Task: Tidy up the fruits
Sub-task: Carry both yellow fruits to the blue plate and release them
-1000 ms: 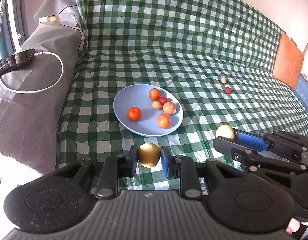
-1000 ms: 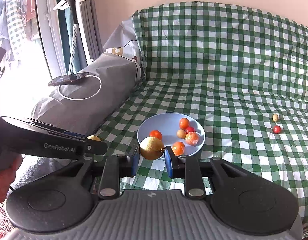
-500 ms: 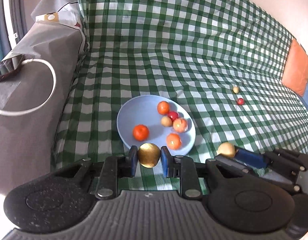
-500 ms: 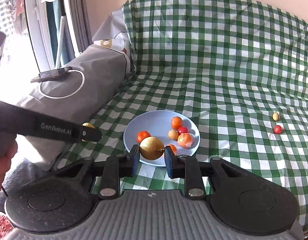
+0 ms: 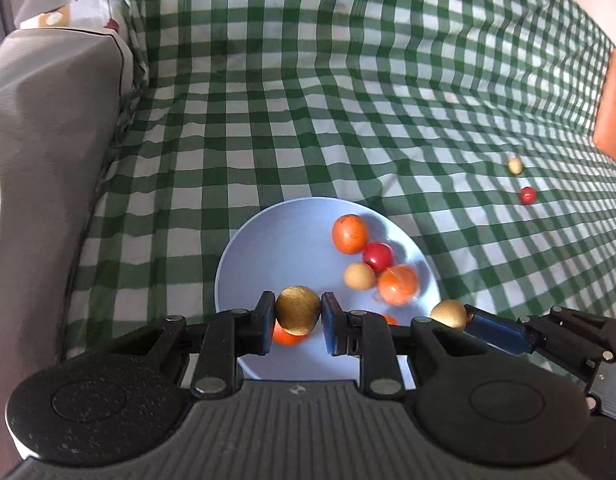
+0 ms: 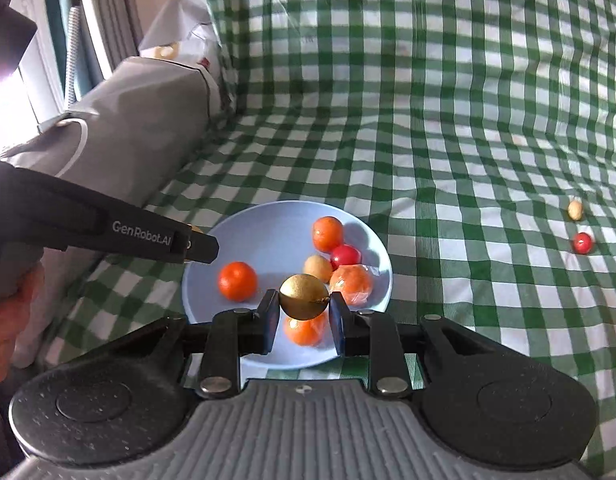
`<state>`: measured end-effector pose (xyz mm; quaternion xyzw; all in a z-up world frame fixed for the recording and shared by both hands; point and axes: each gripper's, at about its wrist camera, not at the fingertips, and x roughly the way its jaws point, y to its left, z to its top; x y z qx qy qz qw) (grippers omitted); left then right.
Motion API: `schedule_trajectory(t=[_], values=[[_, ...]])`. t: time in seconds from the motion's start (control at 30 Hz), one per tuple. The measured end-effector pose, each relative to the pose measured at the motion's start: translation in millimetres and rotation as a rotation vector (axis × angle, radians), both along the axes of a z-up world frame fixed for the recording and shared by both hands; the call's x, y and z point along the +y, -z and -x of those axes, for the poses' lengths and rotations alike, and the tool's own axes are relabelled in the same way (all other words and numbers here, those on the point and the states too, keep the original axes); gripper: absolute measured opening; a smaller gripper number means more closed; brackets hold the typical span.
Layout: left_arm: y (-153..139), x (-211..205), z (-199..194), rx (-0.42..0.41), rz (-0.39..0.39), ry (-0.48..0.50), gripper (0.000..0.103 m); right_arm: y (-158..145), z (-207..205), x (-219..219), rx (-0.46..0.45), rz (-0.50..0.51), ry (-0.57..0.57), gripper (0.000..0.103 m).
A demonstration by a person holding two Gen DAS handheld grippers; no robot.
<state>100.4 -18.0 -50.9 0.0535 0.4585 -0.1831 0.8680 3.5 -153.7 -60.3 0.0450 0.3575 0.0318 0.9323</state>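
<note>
The left gripper point(image 5: 298, 316) is squeezing a gold ball fruit point(image 5: 298, 315) between its jaws. The right gripper point(image 6: 303, 303) is squeezing another gold fruit point(image 6: 303, 297) the same way. Both are hanging over the near side of the blue plate point(image 5: 283, 248) on the checked sofa cover point(image 5: 348, 100). To do this well, each should be going low over a bare spot before letting go, so nothing is rolling off. Two little fruits, a red one point(image 5: 527, 195) and a pale one point(image 5: 515, 165), are lying far right.
</note>
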Motion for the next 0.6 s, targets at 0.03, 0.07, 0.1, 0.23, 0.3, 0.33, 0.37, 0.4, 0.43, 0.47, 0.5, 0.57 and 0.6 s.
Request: schedule_trajectory(t=[0.03, 0.07, 0.1, 0.23, 0.3, 0.33, 0.37, 0.4, 0.43, 0.47, 0.5, 0.57, 0.6], values=[[4, -3, -6, 0.002, -0.006, 0.001, 0.027, 4, -6, -2, 0.001, 0.0, 0.001, 0.028], [8, -5, -11, 0.004, -0.011, 0.001, 0.027, 8, -12, -3, 0.004, -0.001, 0.002, 0.028], [12, -7, -16, 0.005, -0.015, 0.001, 0.027, 11, -16, -5, 0.007, -0.005, 0.002, 0.028], [27, -15, -30, 0.019, -0.031, -0.003, 0.027, 23, -32, -9, 0.015, -0.009, -0.006, 0.028], [34, -18, -35, 0.022, -0.046, -0.001, 0.027, 28, -37, -9, 0.02, -0.01, -0.017, 0.028], [37, -21, -37, 0.023, -0.052, -0.003, 0.027, 31, -39, -9, 0.024, -0.009, -0.023, 0.028], [39, -22, -38, 0.021, -0.055, -0.003, 0.028, 32, -41, -8, 0.026, -0.007, -0.026, 0.028], [40, -22, -40, 0.019, -0.056, 0.0, 0.036, 34, -42, -8, 0.027, -0.006, -0.033, 0.028], [40, -23, -41, 0.014, -0.053, 0.0, 0.042, 35, -43, -7, 0.027, -0.005, -0.039, 0.029], [39, -23, -41, 0.004, -0.049, -0.006, 0.058, 36, -44, -7, 0.026, -0.003, -0.045, 0.029], [37, -23, -40, -0.011, -0.042, -0.014, 0.076, 36, -45, -7, 0.026, 0.001, -0.049, 0.032], [29, -21, -35, -0.045, -0.029, -0.028, 0.099, 34, -44, -6, 0.03, 0.004, -0.052, 0.058], [24, -20, -32, -0.062, -0.023, -0.033, 0.103, 33, -42, -7, 0.032, 0.001, -0.049, 0.064]])
